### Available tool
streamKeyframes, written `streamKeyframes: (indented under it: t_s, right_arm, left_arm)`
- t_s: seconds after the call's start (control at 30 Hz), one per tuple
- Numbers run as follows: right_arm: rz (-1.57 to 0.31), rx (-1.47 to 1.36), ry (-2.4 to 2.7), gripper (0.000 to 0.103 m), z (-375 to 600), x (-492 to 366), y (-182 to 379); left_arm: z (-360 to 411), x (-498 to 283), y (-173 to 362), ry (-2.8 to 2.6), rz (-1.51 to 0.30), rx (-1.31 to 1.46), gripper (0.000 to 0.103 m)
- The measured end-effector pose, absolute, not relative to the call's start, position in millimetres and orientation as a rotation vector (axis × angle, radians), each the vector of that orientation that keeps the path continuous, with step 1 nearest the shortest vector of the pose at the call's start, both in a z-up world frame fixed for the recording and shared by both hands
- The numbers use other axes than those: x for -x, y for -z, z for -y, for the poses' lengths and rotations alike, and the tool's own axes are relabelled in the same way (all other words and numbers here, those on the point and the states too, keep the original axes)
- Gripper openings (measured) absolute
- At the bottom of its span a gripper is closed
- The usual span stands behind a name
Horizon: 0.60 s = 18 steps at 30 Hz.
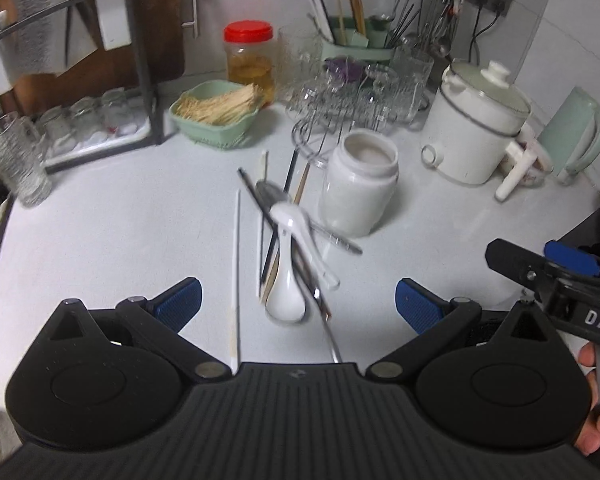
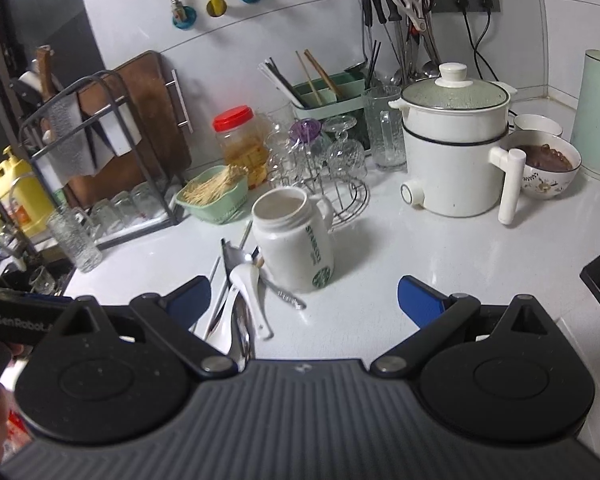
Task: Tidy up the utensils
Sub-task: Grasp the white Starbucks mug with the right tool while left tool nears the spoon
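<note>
A heap of utensils lies on the white counter: two white ceramic spoons (image 1: pixel 286 280) (image 2: pixel 244 286), a metal spoon (image 1: pixel 270 194), black chopsticks (image 1: pixel 284 184) and one white chopstick (image 1: pixel 236 272) apart on the left. A white mug (image 1: pixel 358 184) (image 2: pixel 294 238) stands empty just right of the heap. My left gripper (image 1: pixel 298 304) hovers open, low over the near end of the heap, holding nothing. My right gripper (image 2: pixel 304 300) is open too, just right of the heap and in front of the mug; it shows at the right edge of the left wrist view (image 1: pixel 540 268).
A green utensil holder (image 1: pixel 358 42) (image 2: pixel 328 94) with chopsticks stands at the back wall. Around it are a glass rack (image 2: pixel 324 160), a red-lidded jar (image 1: pixel 250 56), a green basket of sticks (image 1: pixel 216 114), a white electric pot (image 1: pixel 476 124) (image 2: pixel 456 148), a kettle (image 2: pixel 598 116) and a dish rack (image 1: pixel 76 92).
</note>
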State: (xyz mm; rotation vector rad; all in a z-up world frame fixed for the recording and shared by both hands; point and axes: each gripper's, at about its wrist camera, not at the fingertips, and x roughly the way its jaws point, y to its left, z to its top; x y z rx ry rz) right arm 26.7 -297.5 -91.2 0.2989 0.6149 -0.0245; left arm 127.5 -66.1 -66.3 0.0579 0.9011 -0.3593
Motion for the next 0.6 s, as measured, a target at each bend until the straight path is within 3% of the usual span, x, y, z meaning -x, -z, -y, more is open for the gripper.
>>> streamKeyframes:
  t_s: [0.6]
  right_arm:
    - [-0.706,-0.272,0.097,0.096,269.2,-121.2,109.5]
  left_arm:
    - [30.3,-224.4,120.5,0.500,-0.939,-0.054,0.103]
